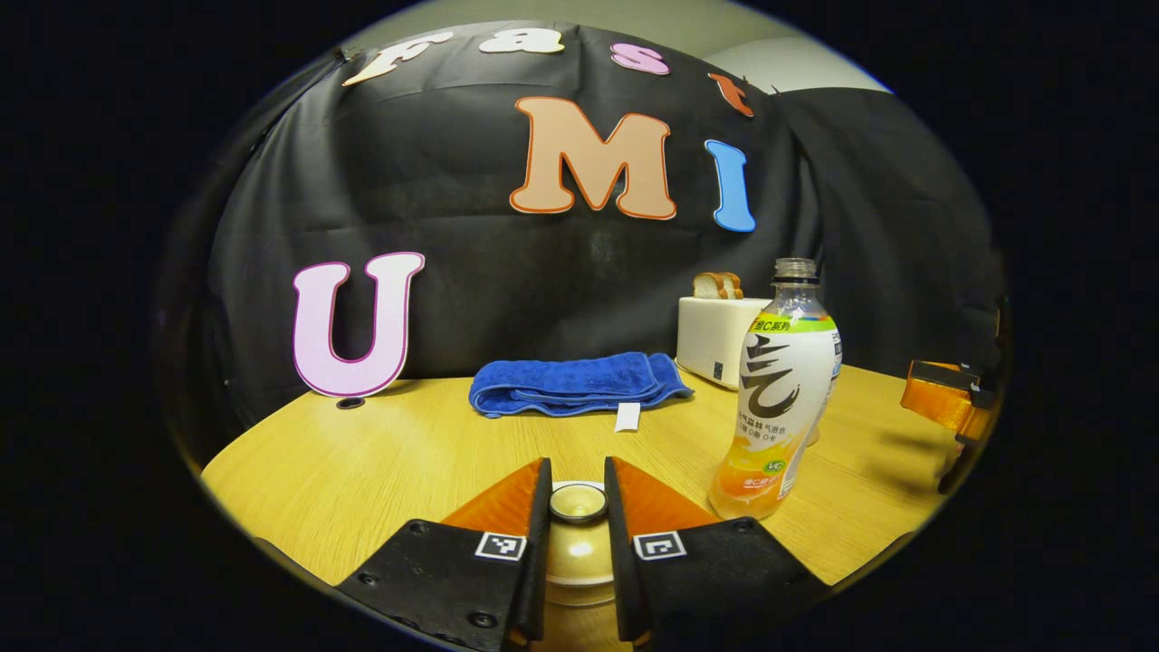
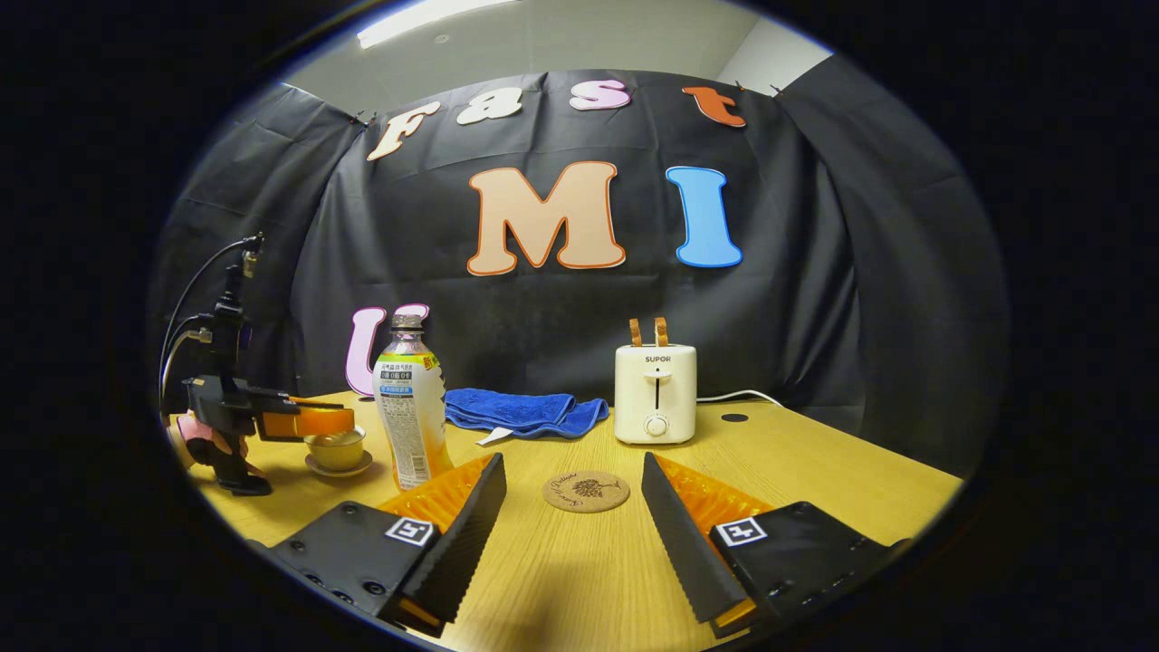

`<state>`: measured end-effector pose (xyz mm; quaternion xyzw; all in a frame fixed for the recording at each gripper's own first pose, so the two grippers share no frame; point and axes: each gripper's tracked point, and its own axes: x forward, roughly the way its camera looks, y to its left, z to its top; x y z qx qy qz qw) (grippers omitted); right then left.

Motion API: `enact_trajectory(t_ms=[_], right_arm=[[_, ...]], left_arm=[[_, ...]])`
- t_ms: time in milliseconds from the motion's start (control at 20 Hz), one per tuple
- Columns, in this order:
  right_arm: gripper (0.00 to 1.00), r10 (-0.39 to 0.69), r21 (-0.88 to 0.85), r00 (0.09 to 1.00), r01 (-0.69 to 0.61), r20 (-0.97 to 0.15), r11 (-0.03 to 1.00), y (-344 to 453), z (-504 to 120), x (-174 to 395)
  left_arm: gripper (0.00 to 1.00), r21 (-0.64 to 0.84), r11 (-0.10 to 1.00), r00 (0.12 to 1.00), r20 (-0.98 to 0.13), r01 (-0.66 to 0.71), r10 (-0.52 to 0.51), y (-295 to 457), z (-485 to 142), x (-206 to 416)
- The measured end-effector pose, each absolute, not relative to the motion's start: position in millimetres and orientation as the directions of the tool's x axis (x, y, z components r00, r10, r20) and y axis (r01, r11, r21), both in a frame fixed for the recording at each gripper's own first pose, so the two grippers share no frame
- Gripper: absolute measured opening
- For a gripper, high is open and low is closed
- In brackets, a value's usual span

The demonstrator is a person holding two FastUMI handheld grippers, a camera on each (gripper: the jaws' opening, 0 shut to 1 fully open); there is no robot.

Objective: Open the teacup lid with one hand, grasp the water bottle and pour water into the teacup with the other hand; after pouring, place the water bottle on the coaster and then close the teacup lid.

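Observation:
The teacup lid [image 1: 579, 548] is pale gold with a round knob [image 1: 578, 501]. My left gripper [image 1: 577, 466] is shut on that knob, one finger pressing each side. In the right gripper view, the left gripper [image 2: 312, 422] hovers over the teacup [image 2: 337, 450], which stands on its saucer at the table's left. The water bottle [image 1: 783, 398], holding orange drink under a white label, stands upright just right of the cup, and its neck bears no cap. My right gripper [image 2: 572, 460] is open low over the table. The round cork coaster [image 2: 586, 491] lies just beyond its fingertips. The bottle [image 2: 409, 407] stands to its left.
A folded blue towel [image 1: 575, 383] lies at the back of the wooden table [image 1: 362, 471]. A white toaster [image 2: 655, 392] with two bread slices stands behind the coaster. A person's hand [image 2: 195, 435] holds the left gripper. The right gripper [image 1: 946, 403] appears at the far right of the left gripper view.

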<state>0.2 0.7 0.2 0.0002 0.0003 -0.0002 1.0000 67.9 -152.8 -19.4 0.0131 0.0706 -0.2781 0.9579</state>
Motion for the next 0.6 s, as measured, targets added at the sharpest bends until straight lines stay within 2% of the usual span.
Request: enact_trajectory(t_ms=[50, 150, 300, 450, 600], right_arm=[[0.96, 0.0, 0.001, 1.0, 0.0, -0.001, 1.0, 1, 0, 0], [0.93, 0.0, 0.001, 1.0, 0.0, -0.001, 1.0, 1, 0, 0], [0.99, 0.0, 0.0, 1.0, 0.0, 0.0, 1.0, 1, 0, 0], [0.93, 0.0, 0.0, 1.0, 0.0, -0.001, 1.0, 1, 0, 0], [0.93, 0.007, 0.001, 1.0, -0.007, -0.001, 1.0, 2, 0, 0]], left_arm=[[0.28, -0.015, 0.845, 0.835, -0.141, 0.535, -0.531, -152, -19, 67], [0.28, -0.021, 0.848, 0.839, -0.131, 0.53, -0.528, -150, -16, 68], [0.28, -0.035, 0.852, 0.846, -0.104, 0.523, -0.524, -147, -12, 67], [0.28, -0.045, 0.867, 0.863, -0.083, 0.497, -0.499, -141, -9, 68], [0.28, -0.055, 0.888, 0.886, -0.059, 0.457, -0.46, -133, -5, 70]])
